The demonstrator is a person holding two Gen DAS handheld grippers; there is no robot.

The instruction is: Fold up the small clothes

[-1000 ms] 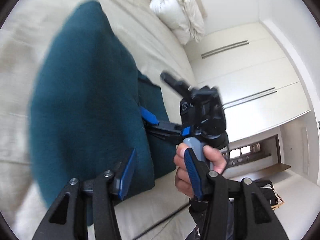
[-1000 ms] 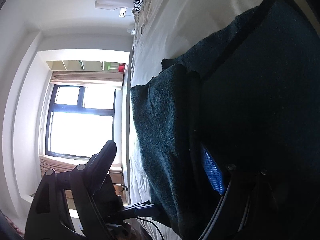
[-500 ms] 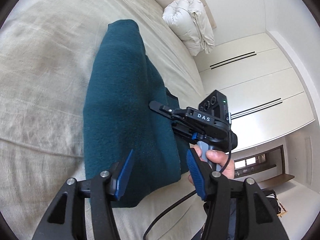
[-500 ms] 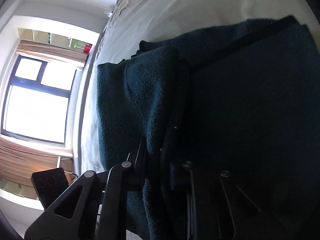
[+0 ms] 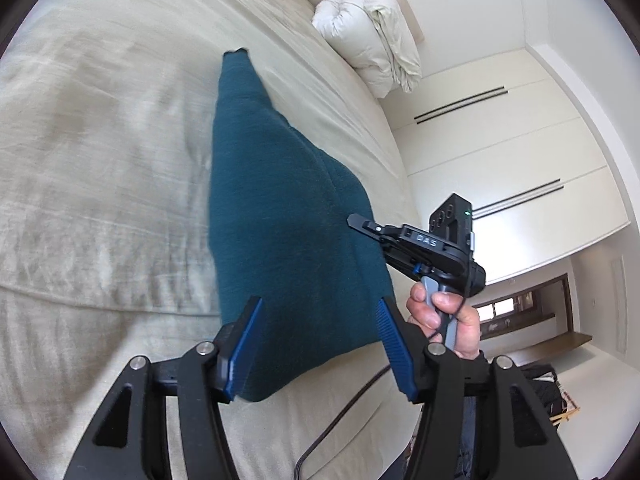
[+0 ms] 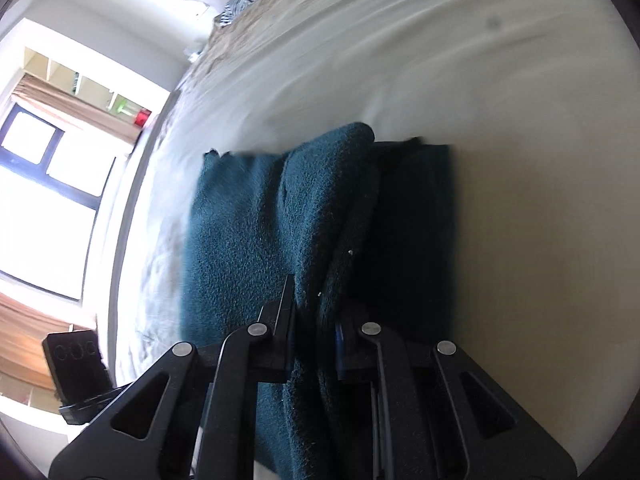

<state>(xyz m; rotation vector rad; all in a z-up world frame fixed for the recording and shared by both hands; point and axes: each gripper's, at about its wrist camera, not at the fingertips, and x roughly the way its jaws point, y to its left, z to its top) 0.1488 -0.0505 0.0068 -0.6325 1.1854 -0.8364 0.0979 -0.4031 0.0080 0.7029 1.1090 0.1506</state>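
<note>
Garment: I see one teal fleece piece point(image 5: 288, 220) lying on the beige bed cover point(image 5: 100, 160), already doubled over on itself at least once, judging by the thick roll in the right wrist view point(image 6: 320, 208).

Right gripper point(image 6: 314, 332): its jaws are pressed together on a bunched fold of the fleece, the cloth squeezed between the pads right at the tips (the pinch looks firm, with fabric spilling out on both sides).

Left gripper point(image 5: 320, 344): its jaws are opening, blue pads standing either side of the near end of the fleece without pressing on it; the cloth lies just beyond and between the fingertips.

Long axis: from the left gripper the fleece runs straight ahead and away, narrowing to a far corner; from the right gripper the roll also runs forward from the tips.

Nearer hand: I judge the right one, since it already has cloth; the person's hand point(image 5: 444, 316) on its handle sits just to the right of the left gripper's pads.

Next move: I'd carry the pinched fold across the long axis, with the left free to pin the near edge.
</note>
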